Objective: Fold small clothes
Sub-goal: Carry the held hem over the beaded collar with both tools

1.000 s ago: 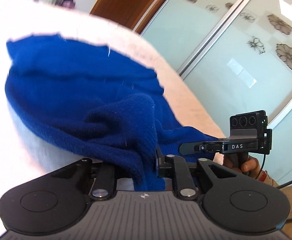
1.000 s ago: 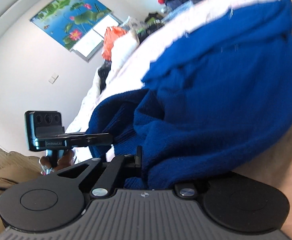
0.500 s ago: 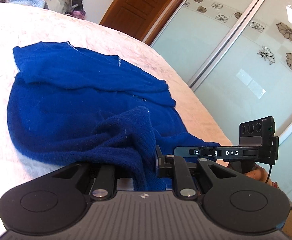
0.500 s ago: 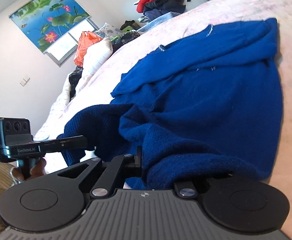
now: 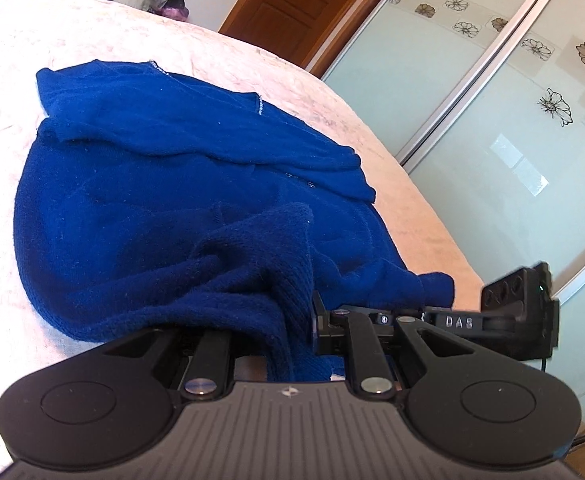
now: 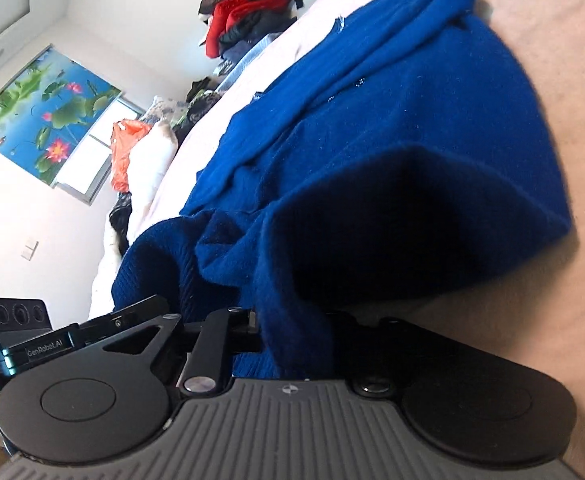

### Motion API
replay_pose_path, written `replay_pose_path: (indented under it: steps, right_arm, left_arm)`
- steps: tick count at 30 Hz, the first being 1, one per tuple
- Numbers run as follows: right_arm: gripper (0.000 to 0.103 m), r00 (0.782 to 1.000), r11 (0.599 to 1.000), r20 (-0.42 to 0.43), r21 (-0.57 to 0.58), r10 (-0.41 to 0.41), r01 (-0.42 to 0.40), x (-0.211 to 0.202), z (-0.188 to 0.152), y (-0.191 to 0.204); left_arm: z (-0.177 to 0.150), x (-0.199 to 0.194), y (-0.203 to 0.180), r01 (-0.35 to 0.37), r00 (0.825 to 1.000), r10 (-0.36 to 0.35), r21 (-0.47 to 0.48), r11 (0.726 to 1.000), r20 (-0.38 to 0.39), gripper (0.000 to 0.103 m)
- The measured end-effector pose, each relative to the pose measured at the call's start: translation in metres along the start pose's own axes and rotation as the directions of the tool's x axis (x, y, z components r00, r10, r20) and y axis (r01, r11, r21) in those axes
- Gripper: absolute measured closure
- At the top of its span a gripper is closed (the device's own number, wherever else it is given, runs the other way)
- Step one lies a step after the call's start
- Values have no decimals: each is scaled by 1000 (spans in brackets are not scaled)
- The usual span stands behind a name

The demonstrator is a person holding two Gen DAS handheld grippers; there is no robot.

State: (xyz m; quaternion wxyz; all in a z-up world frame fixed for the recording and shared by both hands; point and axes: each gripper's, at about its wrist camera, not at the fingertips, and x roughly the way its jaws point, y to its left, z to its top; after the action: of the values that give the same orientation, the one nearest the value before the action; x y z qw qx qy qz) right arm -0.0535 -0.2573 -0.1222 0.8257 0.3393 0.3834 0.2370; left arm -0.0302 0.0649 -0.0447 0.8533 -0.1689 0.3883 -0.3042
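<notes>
Sweater: a blue knit sweater [image 5: 140, 208] lies spread on the bed [image 5: 104, 36], most of it flat, its far part folded over in a band, its near hem lifted in two bunches toward the cameras.
Position on bed: the near hem reaches the bed's near edge; the right side of the garment runs close along the bed's right edge (the edge facing the wardrobe).
Left claw: the left claw [image 5: 288, 344] is pressed together on a bunch of ribbed hem, cloth draping down between its two black fingers.
Right claw: the right claw [image 6: 292, 340] pinches another bunch of the hem; a dark fold of knit hangs over its right finger and hides it.
Claws to each other: close side by side at the near hem; each shows in the other's view as a black unit with three lenses [image 5: 520, 312] [image 6: 16, 340].
Bed surface: pale pink textured cover, bare around the sweater.
Far end of bed: a heap of clothes [image 6: 248, 4], red and dark pieces among them (loose, not in any container).
Room: sliding wardrobe doors [image 5: 512, 120] with flower prints, a brown wooden door [image 5: 304, 4], a lotus-print window blind [image 6: 44, 112].
</notes>
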Motion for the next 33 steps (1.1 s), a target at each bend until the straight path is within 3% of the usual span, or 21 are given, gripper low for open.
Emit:
replay_pose_path:
  steps: [3,8,14,22,33]
  right_arm:
    - [87,1000,999,28,-35,-11,12,-1,-7,3]
    - [89,1000,999,-8,-43,-30,29,-6,2,1]
    - [93,999,995,-23,-94,-47,45,-14,7,11]
    - [94,997,962,52,-264,-53,65,-21,34,45]
    - [94,992,949,110,-303,-54,86,-17,75,53]
  left_arm:
    - [0,1,-1,-8,1000,8,4,1000,4,86]
    - [1,3,-1,-5,1000,5,1,1000,7,87]
    - [3,-5,-6,0,997,-2,25,1000,71,89]
    - [18,-10,-15,-41,989,33,54,998,146,89]
    - [51,-6,-17,-93,978,80,63,994,193,89]
